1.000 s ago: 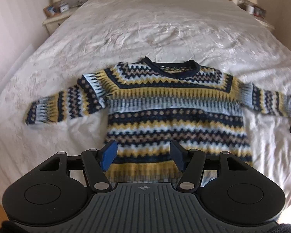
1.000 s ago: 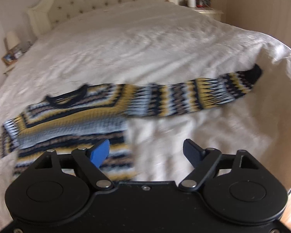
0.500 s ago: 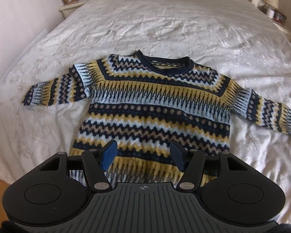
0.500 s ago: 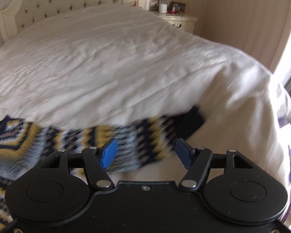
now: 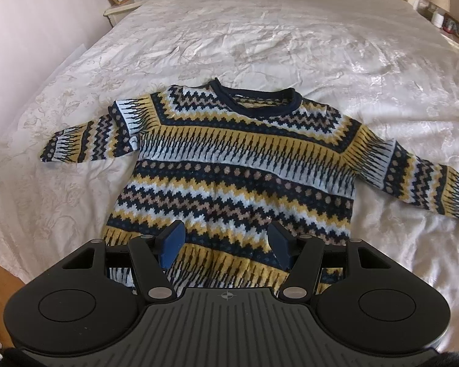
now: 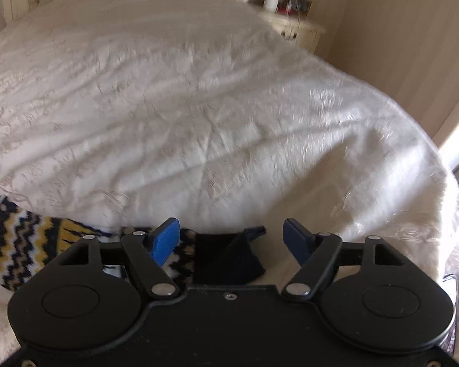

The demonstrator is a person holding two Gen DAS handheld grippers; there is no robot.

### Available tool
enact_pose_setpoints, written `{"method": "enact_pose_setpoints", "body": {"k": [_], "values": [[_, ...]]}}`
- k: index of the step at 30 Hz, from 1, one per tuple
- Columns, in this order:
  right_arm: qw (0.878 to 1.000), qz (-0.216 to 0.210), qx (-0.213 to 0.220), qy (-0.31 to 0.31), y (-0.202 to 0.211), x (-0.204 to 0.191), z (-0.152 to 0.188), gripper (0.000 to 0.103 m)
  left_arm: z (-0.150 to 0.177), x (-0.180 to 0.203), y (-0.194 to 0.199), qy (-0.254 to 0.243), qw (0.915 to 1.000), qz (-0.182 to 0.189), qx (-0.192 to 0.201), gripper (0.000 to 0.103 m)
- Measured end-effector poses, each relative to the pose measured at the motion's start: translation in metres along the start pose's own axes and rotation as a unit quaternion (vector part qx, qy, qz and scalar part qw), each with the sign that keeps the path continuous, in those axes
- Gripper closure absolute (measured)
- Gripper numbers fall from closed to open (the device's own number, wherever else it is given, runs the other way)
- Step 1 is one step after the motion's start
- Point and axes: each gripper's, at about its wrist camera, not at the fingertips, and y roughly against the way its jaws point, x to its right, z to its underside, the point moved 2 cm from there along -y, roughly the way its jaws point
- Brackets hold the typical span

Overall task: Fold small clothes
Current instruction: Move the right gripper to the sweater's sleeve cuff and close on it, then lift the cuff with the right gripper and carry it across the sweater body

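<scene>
Hovering spread and empty, the right gripper (image 6: 232, 240) is risking snagging only the dark cuff (image 6: 229, 260) at its six o'clock, bunching the zigzag-striped yellow, navy and white knitted jumper (image 5: 235, 177); the left gripper (image 5: 226, 244) is gaping too.

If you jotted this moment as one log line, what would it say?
patterned navy-yellow knit sweater: flat on white bedspread | left gripper: open over hem | right gripper: open at navy cuff

The right gripper (image 6: 232, 240) hangs low over a white bed (image 6: 199, 107), its blue fingers (image 6: 165, 240) spread wide with nothing between them. Just under them lies the dark cuff (image 6: 229, 260) of a patterned sweater sleeve (image 6: 24, 244), which runs off toward the bed's left edge. A nightstand (image 6: 293, 29) stands beyond the bed's far right corner.
</scene>
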Motion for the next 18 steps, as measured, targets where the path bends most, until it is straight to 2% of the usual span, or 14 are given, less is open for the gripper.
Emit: {"method": "enact_pose_setpoints", "body": {"k": [4, 6, 9, 10, 11, 13, 18], "values": [[0.999, -0.018, -0.037, -0.011, -0.016, 0.012, 0.007, 0.027, -0.001, 0.001, -0.001, 0.006, 0.9999, -0.009, -0.002, 0.044], [0.998, -0.029, -0.047, -0.019, -0.019, 0.016, 0.011, 0.031, -0.001, 0.001, -0.002, 0.009, 0.9999, -0.012, -0.004, 0.044], [0.996, -0.059, -0.062, -0.031, -0.021, 0.019, 0.016, 0.059, -0.004, 0.004, -0.006, 0.012, 0.9998, -0.013, -0.009, 0.044], [0.994, -0.075, -0.069, -0.042, -0.022, 0.021, 0.018, 0.074, -0.005, 0.005, -0.007, 0.011, 0.9998, -0.011, -0.011, 0.044], [0.992, -0.09, -0.073, -0.053, -0.022, 0.022, 0.019, 0.08, -0.005, 0.007, -0.008, 0.008, 0.9999, -0.009, -0.012, 0.044], [0.989, -0.109, -0.067, -0.069, -0.016, 0.023, 0.019, 0.082, -0.006, 0.012, -0.01, 0.0, 0.9999, -0.006, -0.013, 0.044], [0.988, -0.126, -0.038, -0.084, 0.014, 0.014, 0.011, 0.085, -0.008, 0.014, -0.012, -0.01, 0.9999, 0.004, -0.01, 0.044]]}}
